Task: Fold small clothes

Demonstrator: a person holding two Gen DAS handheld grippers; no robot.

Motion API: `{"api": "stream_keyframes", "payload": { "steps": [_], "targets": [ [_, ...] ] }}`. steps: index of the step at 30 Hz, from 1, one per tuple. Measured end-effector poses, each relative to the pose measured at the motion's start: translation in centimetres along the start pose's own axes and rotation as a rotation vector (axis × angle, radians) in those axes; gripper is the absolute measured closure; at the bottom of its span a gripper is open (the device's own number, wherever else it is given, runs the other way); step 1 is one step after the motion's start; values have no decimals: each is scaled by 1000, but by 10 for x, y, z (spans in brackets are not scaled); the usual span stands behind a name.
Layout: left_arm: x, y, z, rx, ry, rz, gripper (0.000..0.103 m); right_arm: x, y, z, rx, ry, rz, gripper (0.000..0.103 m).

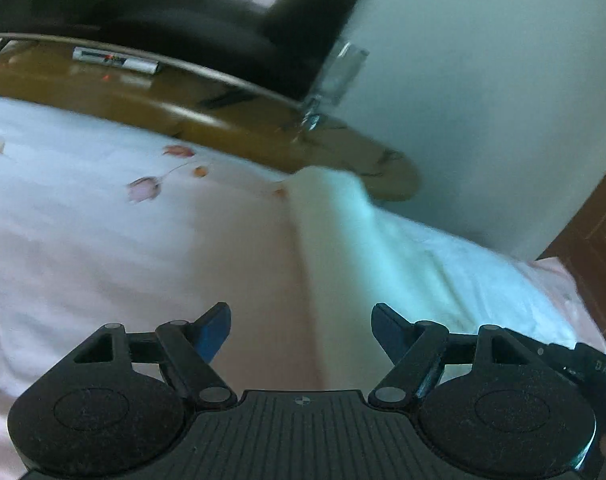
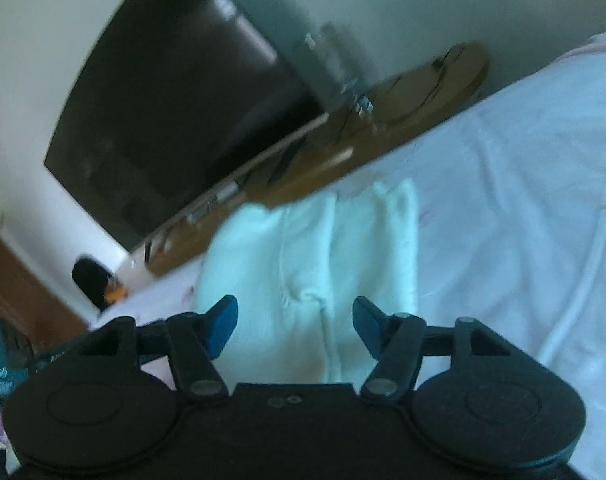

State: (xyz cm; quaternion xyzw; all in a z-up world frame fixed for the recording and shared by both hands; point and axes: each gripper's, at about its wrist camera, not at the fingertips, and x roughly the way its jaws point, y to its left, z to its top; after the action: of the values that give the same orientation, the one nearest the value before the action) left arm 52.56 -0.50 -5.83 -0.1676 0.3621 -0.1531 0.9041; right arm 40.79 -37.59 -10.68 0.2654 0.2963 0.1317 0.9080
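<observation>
A small white garment lies flat on the bed sheet, folded into long panels. It also shows in the left wrist view as a white strip running away from me. My right gripper is open and empty, held just above the garment's near end. My left gripper is open and empty, above the sheet at the garment's left edge.
The pale pink sheet has a flower print. A wooden board edges the bed's far side, with a dark TV screen behind it. Another wooden surface and a white wall lie beyond.
</observation>
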Motion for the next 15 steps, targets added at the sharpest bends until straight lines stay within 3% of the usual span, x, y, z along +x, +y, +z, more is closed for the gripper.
{"api": "stream_keyframes", "payload": {
  "steps": [5,11,14,15],
  "targets": [
    [15,-6,-7,26,56,10,27,23,3,0,-15,64,-21,47],
    [15,-5,-9,19,57,-11,27,32,-10,4,28,157,56,50],
    [28,-3,-4,41,60,-1,27,35,-13,9,31,170,58,64],
    [29,-5,-4,55,62,3,27,37,-8,9,0,177,48,63]
  ]
}}
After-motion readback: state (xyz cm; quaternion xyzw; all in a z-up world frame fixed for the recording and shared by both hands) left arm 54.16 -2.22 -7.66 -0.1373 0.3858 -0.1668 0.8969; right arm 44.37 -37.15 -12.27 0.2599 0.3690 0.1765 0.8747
